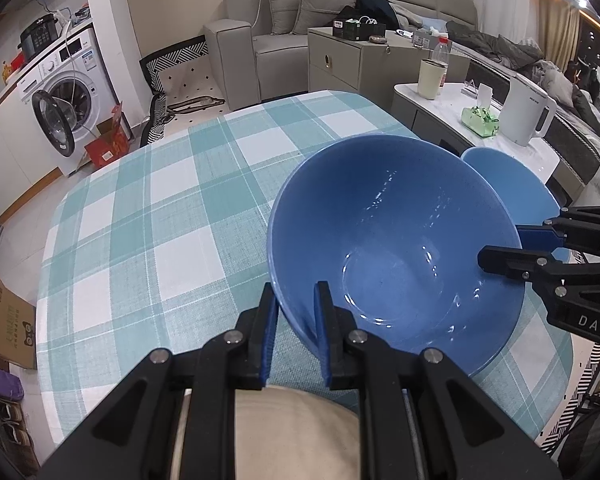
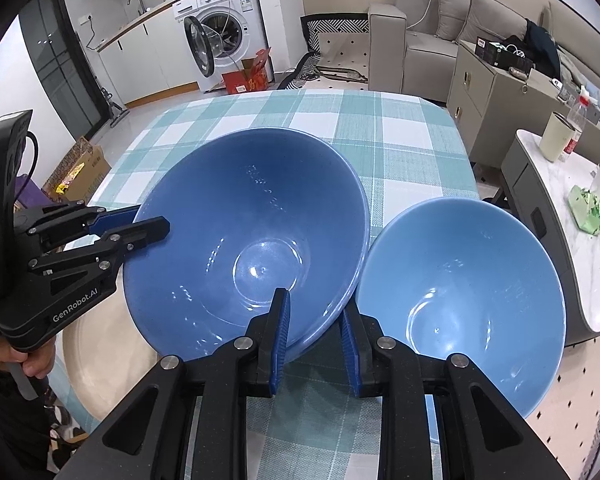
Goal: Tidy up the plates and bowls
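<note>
Two grippers [image 2: 314, 336] [image 2: 140, 224], two blue bowls [image 2: 256, 216] [image 2: 472, 280]

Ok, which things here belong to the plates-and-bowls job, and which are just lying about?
Job: dark blue bowl, gripped at its rim by the left gripper and right gripper; light blue bowl; beige plate.

Lying about: kettle, cup, bottle, tissue pack.

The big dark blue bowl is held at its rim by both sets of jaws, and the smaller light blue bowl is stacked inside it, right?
Not quite. The dark blue bowl is empty; the right wrist view shows the light blue bowl beside it on the checked tablecloth. Both sets of jaws do straddle its rim.
</note>
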